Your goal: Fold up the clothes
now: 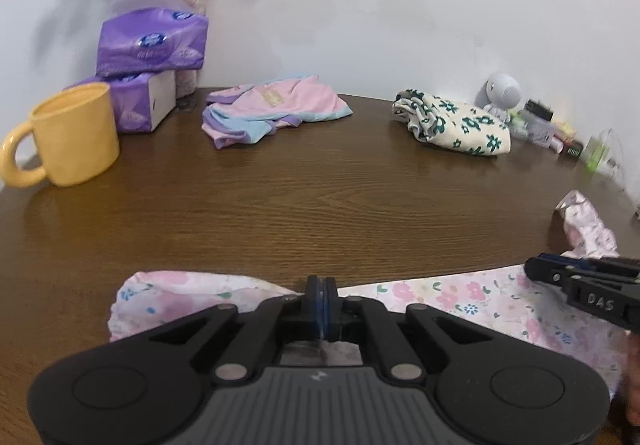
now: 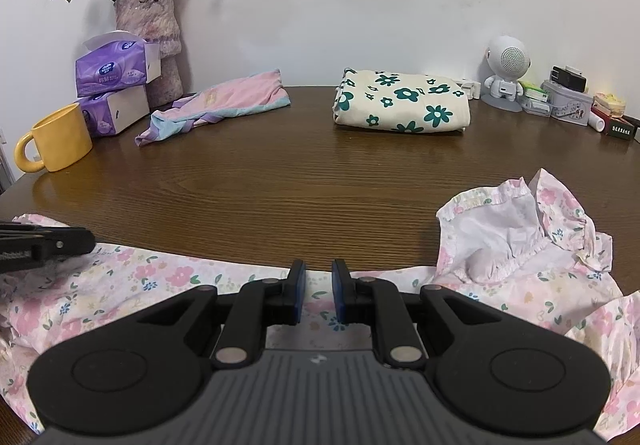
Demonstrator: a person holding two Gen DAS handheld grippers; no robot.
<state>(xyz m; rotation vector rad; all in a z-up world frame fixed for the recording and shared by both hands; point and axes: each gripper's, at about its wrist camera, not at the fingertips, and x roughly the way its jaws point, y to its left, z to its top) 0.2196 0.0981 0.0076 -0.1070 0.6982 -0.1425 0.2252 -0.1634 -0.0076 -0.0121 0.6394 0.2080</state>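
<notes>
Left wrist view shows the desk ahead of the left gripper, with the floral garment spread along the near edge directly beneath it. The jaws are clenched on a pinch of this fabric, which gathers into a ridge running left from the fingertips. The right gripper hovers over the same garment, further along that edge; its jaws stand slightly apart with cloth visible below the gap, and no grasp is evident. A ruffled sleeve lies bunched ahead and to the right of the right gripper.

Beyond both grippers, well apart, rest a cream garment with green flowers, already folded, and a pink garment, still loose. A yellow mug stands far left.

Judged procedure: the step in hand is drawing the floral garment flat before folding.
- Close the right gripper on the hem before pulling.
- Keep both grips level so the fabric tensions evenly.
- Flatten the sleeve first; folding over the bunch risks a lumpy result.
</notes>
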